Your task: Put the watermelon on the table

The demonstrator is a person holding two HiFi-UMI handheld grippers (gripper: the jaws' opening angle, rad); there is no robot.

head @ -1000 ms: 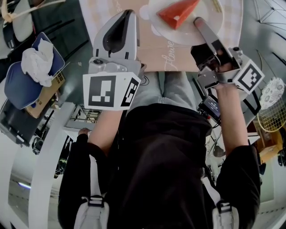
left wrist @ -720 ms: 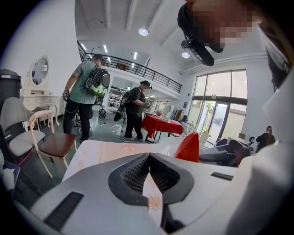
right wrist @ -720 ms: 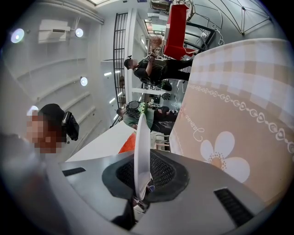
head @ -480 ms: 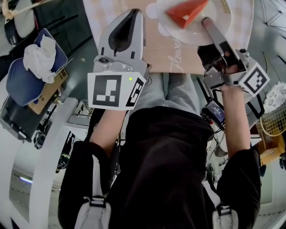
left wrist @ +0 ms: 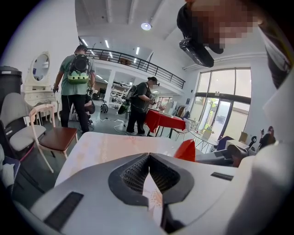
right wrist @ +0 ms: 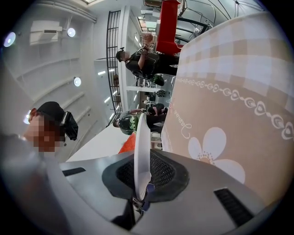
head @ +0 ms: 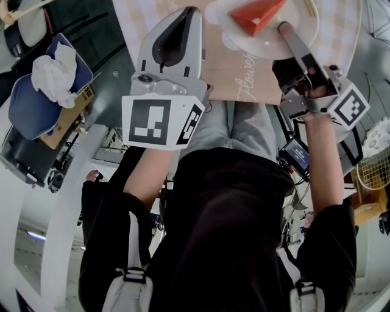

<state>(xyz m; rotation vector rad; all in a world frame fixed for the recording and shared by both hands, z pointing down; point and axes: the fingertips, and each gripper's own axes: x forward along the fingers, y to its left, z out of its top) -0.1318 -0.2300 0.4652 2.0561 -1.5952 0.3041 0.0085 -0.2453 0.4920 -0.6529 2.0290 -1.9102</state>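
My left gripper [head: 186,15] out front, tilted downward, jaws pressed together, nothing between. My right gripper [head: 285,30] beside it, near level, rolled on side, jaws clamped on rim of plate [right wrist: 140,151]. Left forearm [head: 145,177], right forearm [head: 320,155] bare, stretched forward.

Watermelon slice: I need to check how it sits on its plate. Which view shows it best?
The head view: most of the watermelon slice shows from above, lying on the white plate. The left gripper view shows only a red corner; the right gripper view shows an orange sliver behind the plate's edge-on rim.
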